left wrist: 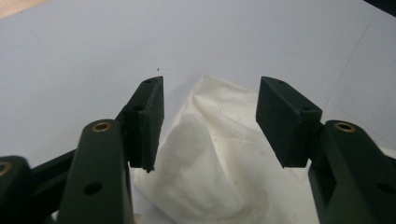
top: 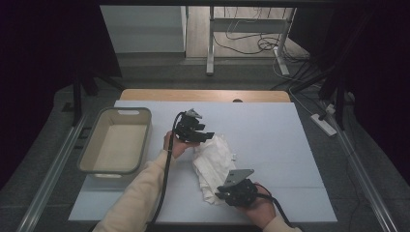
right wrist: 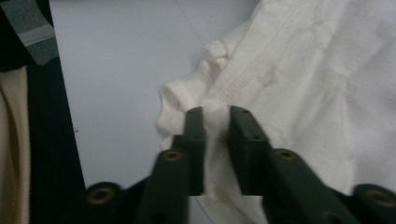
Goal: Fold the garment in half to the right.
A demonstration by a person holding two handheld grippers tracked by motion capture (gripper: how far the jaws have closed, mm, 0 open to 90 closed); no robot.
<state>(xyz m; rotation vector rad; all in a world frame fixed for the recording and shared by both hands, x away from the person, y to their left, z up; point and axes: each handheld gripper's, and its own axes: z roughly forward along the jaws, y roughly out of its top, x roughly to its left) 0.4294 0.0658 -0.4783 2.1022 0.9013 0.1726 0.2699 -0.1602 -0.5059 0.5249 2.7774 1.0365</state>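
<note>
Right now the right hand-held gripper (right wrist: 215, 116) is pinching a fold at the near end of the crumpled cream cotton cloth (top: 212, 162) on the pale counter (top: 270, 145); the left hand-held gripper (left wrist: 210, 107) is hovering half-open over its far end.

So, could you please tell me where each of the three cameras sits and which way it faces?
High view: above the person's side, facing forward and down on the table; shows both forearms, left gripper, right gripper, cloth, tub.
Left gripper view: rides that gripper, looking along its spread fingers at the cloth.
Right gripper view: rides that gripper, whose fingers pinch a cloth fold; a sleeve at left.
All three views share the white cloth.
</note>
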